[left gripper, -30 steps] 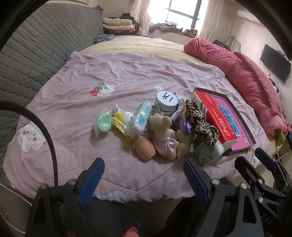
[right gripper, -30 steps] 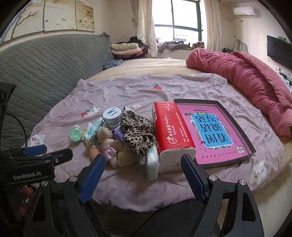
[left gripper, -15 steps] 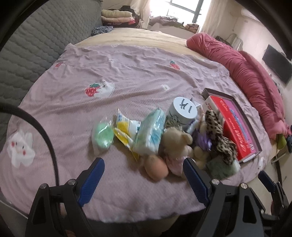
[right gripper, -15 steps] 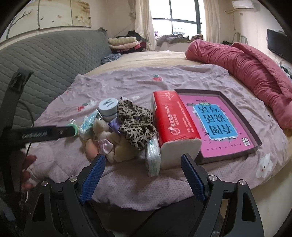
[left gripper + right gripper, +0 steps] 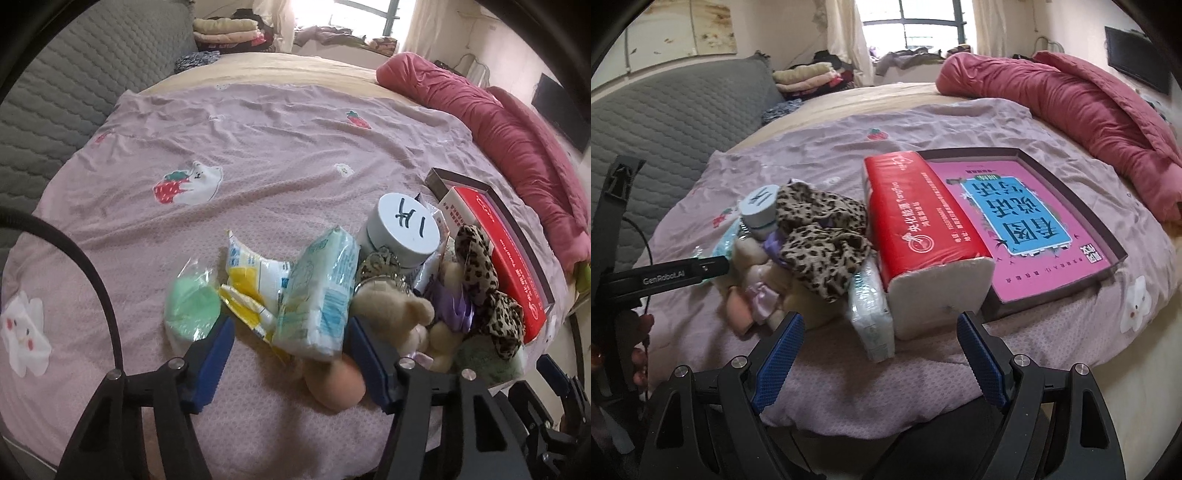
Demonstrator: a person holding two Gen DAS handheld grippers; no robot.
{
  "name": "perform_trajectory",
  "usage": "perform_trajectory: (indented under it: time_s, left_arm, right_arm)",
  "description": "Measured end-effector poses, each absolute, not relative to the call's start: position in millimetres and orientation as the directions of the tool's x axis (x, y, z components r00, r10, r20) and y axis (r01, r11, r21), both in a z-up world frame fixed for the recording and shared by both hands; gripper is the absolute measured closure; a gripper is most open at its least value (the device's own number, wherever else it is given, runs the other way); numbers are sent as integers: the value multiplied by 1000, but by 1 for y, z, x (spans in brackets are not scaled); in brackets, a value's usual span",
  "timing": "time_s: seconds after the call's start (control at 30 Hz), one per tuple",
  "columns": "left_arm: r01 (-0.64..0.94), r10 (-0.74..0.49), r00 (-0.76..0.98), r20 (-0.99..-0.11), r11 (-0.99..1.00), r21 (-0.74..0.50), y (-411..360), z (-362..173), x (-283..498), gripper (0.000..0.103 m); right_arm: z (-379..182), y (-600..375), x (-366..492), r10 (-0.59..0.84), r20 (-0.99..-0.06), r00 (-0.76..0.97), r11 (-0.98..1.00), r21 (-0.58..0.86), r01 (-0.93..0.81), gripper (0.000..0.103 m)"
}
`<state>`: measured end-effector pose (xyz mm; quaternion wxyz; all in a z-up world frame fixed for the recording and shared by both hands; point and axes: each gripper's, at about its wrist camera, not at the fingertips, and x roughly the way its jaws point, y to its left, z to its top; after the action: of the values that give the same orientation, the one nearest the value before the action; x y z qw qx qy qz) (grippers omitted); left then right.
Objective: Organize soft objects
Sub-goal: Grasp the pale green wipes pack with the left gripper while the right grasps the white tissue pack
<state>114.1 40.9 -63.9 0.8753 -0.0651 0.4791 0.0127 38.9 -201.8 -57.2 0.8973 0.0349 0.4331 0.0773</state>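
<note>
A pile of soft things lies on the pink bedsheet (image 5: pixel 258 166). In the left wrist view my left gripper (image 5: pixel 291 354) is open, its jaws on either side of a pale blue tissue pack (image 5: pixel 317 295). Beside it lie a green puff in a bag (image 5: pixel 192 306), a yellow packet (image 5: pixel 251 280), a teddy bear (image 5: pixel 399 314), a peach sponge (image 5: pixel 336 384) and a leopard scrunchie (image 5: pixel 484 284). My right gripper (image 5: pixel 879 358) is open and empty, in front of a small tissue pack (image 5: pixel 871 306) and the red tissue brick (image 5: pixel 923 229). The scrunchie (image 5: pixel 823 229) shows there too.
A white round jar (image 5: pixel 406 229) stands behind the pile. A dark tray with a pink book (image 5: pixel 1027 218) lies right of the red brick. A rolled red quilt (image 5: pixel 1089 103) lies at the far right. A grey headboard (image 5: pixel 665 118) is at the left.
My left gripper has moved forward and down over the pile, and its jaws now flank the blue tissue pack. My right gripper has moved slightly closer to the bed.
</note>
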Motion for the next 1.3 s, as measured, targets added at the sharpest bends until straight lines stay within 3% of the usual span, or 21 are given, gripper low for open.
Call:
perform_trajectory:
  time_s: [0.1, 0.17, 0.37, 0.6, 0.67, 0.9, 1.3]
  left_arm:
    - [-72, -50, 541, -839, 992, -106, 38, -67, 117, 42]
    - [-67, -67, 541, -838, 990, -123, 39, -69, 119, 46]
    - [-63, -123, 540, -832, 981, -186, 44, -75, 120, 48]
    - [-58, -203, 535, -820, 960, -275, 53, -81, 121, 53]
    - [-58, -212, 536, -817, 956, -287, 56, -83, 120, 59]
    - [-40, -244, 558, -793, 947, -320, 57, -82, 117, 76]
    - [-45, -242, 655, -716, 933, -357, 69, -50, 89, 77]
  right_arm:
    - [-63, -198, 43, 163, -784, 599, 986, 119, -113, 24]
    - [-67, -195, 46, 165, -793, 586, 986, 114, -123, 40]
    - [-77, -189, 53, 169, -811, 560, 984, 107, -143, 63]
    - [-83, -194, 57, 207, -819, 535, 977, 146, -154, 77]
    - [-80, -195, 57, 222, -814, 536, 974, 157, -166, 84]
    - [-58, -189, 43, 268, -767, 583, 958, 145, -249, 86]
    - [-36, -204, 36, 254, -732, 633, 965, 144, -220, 86]
